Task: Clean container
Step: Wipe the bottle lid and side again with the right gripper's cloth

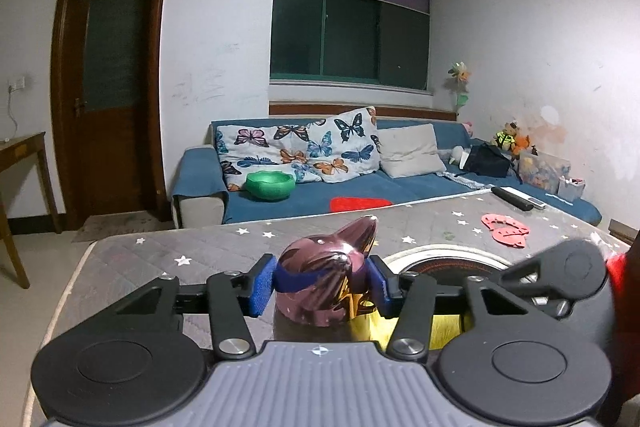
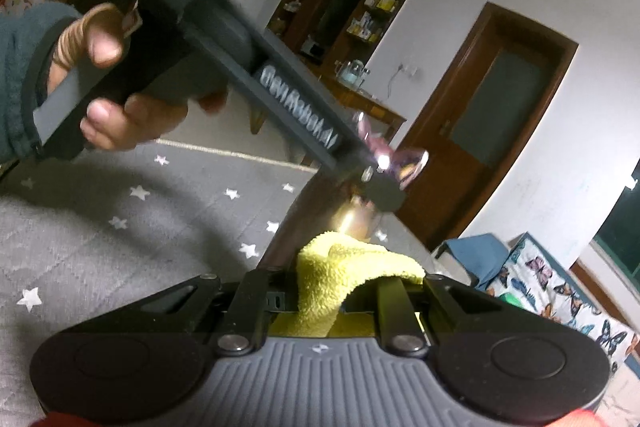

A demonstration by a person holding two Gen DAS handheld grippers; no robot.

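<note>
A shiny pink container [image 1: 324, 279] with a cat-eared top stands upright over the grey star-patterned cover [image 1: 160, 259]. My left gripper [image 1: 320, 283] is shut on it, with the blue pads [image 1: 262, 287] pressed against both sides of its top. A yellow cloth [image 2: 340, 267] is draped over the fingers of my right gripper [image 2: 340, 291], which is shut on it. The cloth lies against the container's lower body [image 2: 356, 223]. Seen from the right wrist, a person's hand [image 2: 132, 123] holds the left gripper [image 2: 382, 193], and the pink top [image 2: 400, 163] shows just beyond its tip.
A round white-rimmed basin [image 1: 448, 257] sits behind the container. Red paper cutouts [image 1: 506, 229] and remote controls [image 1: 516, 197] lie further right on the cover. Beyond are a blue sofa [image 1: 420, 187] with a green bowl [image 1: 269, 185], and a brown door [image 1: 108, 87].
</note>
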